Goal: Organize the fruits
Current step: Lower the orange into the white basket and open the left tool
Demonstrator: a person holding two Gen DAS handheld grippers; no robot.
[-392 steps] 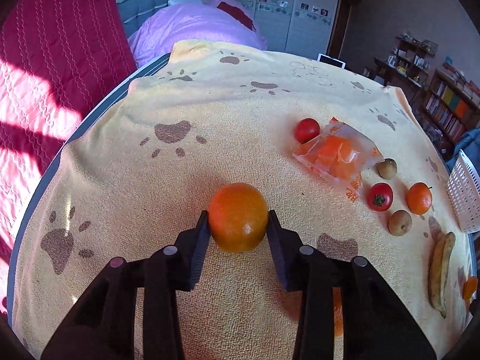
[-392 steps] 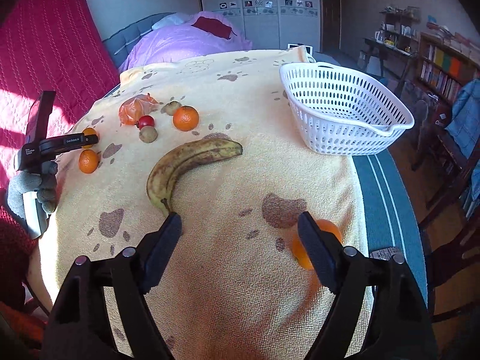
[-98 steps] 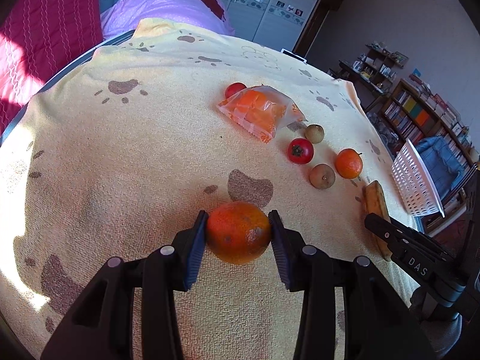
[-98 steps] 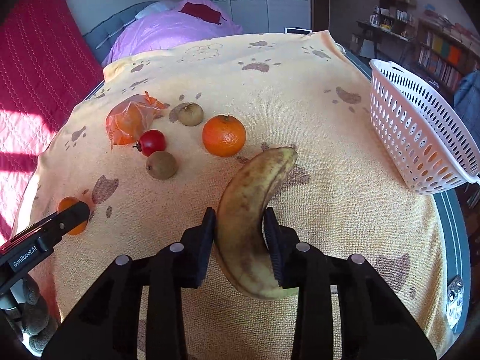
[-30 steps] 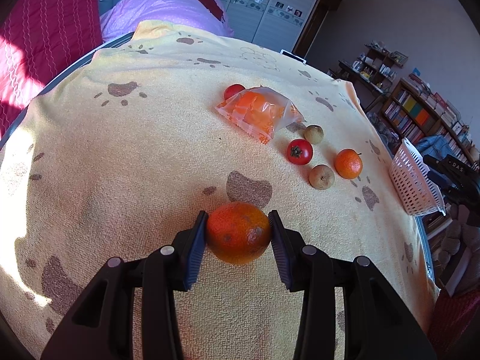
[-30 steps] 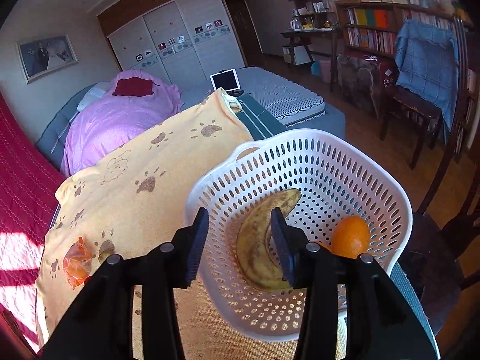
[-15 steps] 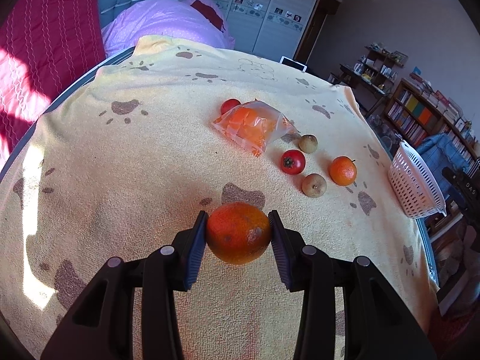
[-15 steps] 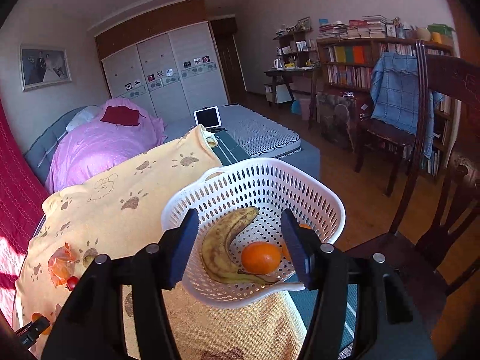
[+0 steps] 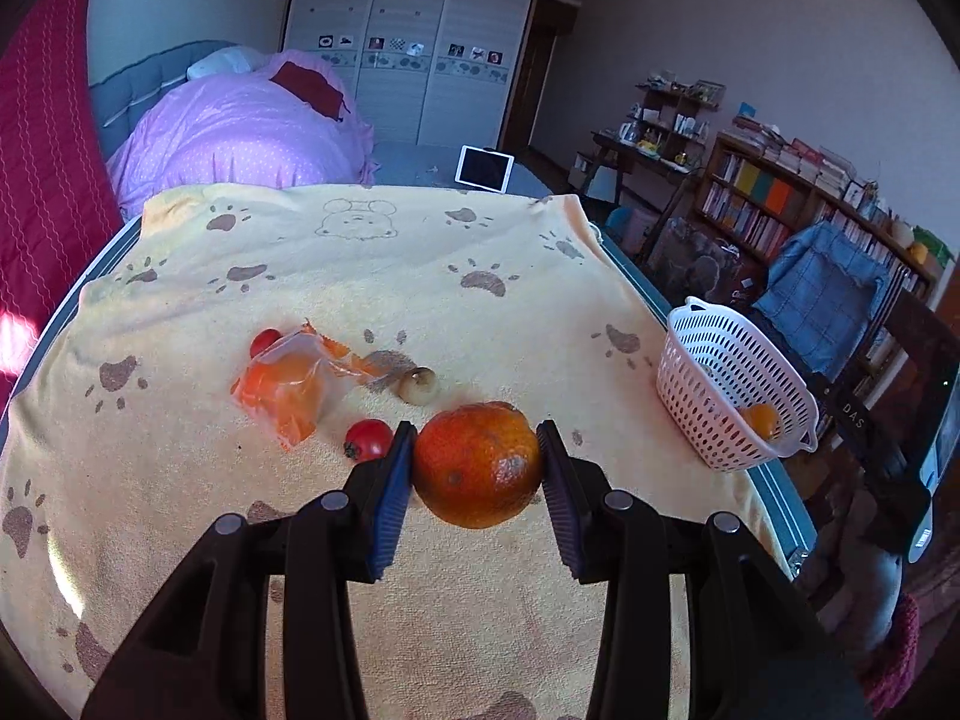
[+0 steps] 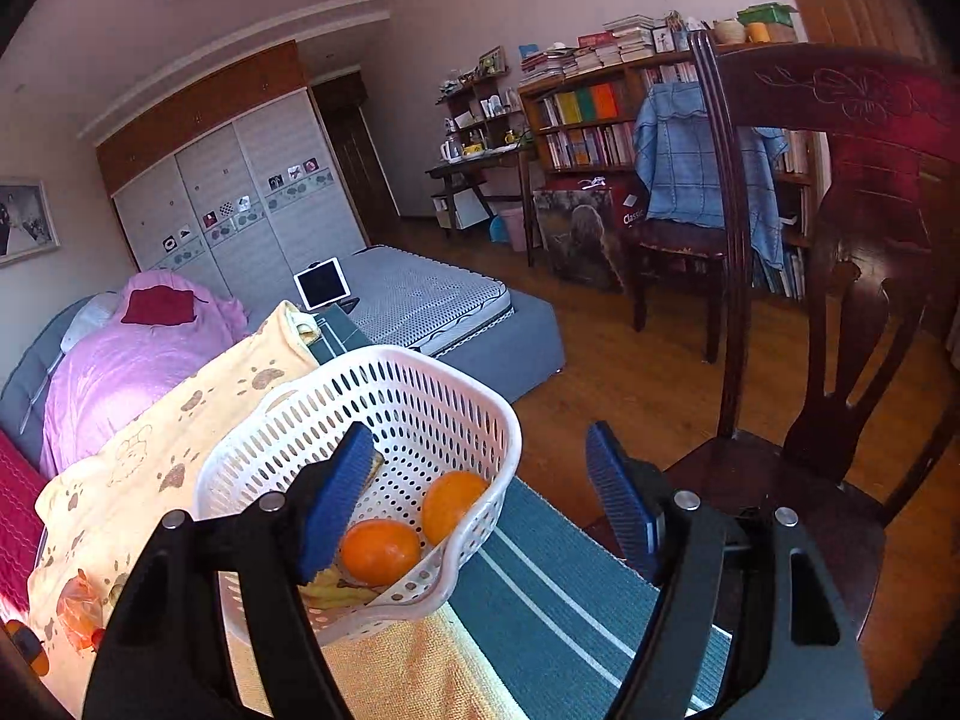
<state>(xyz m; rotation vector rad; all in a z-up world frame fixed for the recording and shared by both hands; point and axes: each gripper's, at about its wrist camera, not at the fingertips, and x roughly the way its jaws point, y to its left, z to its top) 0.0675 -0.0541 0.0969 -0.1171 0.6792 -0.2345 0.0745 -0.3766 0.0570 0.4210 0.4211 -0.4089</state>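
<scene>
Our left tongs (image 9: 478,465) grip an orange (image 9: 478,464) above the paw-print towel (image 9: 360,276) on the bed. Our right tongs (image 10: 480,501), jaws just opened and empty, hang at the near rim of the white basket (image 10: 300,420), which holds two oranges (image 10: 380,551) and a banana (image 10: 327,591) at the towel's right edge.
</scene>
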